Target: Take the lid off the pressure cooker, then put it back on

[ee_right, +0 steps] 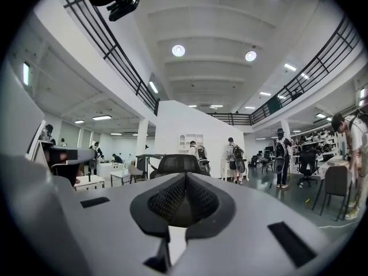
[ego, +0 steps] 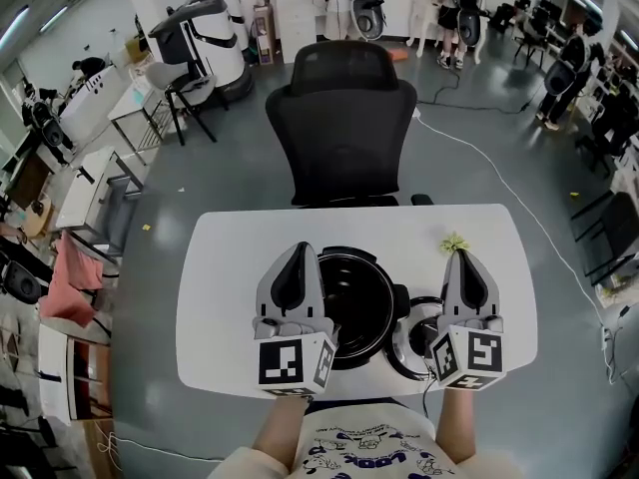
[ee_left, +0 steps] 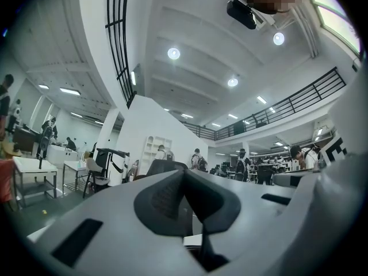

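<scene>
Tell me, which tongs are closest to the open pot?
The left tongs, shut, overlapping the black pot's left rim in the head view. The right tongs are farther right, beyond the lid lying beside the pot.

A white surface (ego: pixel 225 267) with rounded corners carries three things. The pressure cooker (ego: pixel 359 292) sits near its middle, open, dark inside. Its lid (ego: pixel 409 337) lies just right of it, toward the near edge. A small yellow-green scrap (ego: pixel 455 241) lies near the far right corner.
</scene>
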A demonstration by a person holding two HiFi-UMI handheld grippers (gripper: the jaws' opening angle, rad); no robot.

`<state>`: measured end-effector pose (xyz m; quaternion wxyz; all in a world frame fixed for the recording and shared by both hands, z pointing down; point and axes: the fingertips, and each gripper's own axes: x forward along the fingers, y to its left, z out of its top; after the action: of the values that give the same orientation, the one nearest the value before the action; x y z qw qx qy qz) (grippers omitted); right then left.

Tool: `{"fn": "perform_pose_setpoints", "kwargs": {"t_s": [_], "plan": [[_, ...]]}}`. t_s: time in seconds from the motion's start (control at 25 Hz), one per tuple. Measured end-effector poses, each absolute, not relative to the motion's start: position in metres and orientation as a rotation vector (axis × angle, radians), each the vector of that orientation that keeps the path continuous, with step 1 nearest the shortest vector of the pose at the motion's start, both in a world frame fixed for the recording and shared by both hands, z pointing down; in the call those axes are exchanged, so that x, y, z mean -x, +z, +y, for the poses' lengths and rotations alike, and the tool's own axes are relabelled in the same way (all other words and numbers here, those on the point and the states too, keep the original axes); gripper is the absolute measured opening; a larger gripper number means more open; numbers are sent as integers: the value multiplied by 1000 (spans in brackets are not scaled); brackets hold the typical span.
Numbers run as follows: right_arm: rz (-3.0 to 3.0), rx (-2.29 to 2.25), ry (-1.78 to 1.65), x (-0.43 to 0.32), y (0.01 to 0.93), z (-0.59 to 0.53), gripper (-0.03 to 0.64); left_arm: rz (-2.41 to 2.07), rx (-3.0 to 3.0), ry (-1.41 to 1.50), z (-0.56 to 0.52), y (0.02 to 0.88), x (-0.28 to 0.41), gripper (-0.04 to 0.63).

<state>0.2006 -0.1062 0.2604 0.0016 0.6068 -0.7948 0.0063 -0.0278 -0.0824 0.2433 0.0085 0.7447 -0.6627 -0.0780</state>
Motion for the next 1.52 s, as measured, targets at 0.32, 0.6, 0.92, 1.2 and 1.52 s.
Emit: {"fn": "perform_pose_setpoints", "kwargs": {"t_s": [0.32,0.6,0.92,1.2,1.52], "plan": [[-2406,-1810,125,-205,295,-114,38,-2060,-2337,-197,-88,251,24,14],[-2342,-1732,214,-212,329,-111,132,-2022,-2334,-181,-91,259,22,14],[-2258,-1641,354,-225,381,-103,215,-1975,-2333,-142,-97,277,16,14],[-2152,-1570,467,-237,429,-88,265,-1927,-2338,-94,-100,292,8,14],[-2036,-1495,569,-251,483,-75,298,-1891,-2303,-120,-110,304,-2,14]]}}
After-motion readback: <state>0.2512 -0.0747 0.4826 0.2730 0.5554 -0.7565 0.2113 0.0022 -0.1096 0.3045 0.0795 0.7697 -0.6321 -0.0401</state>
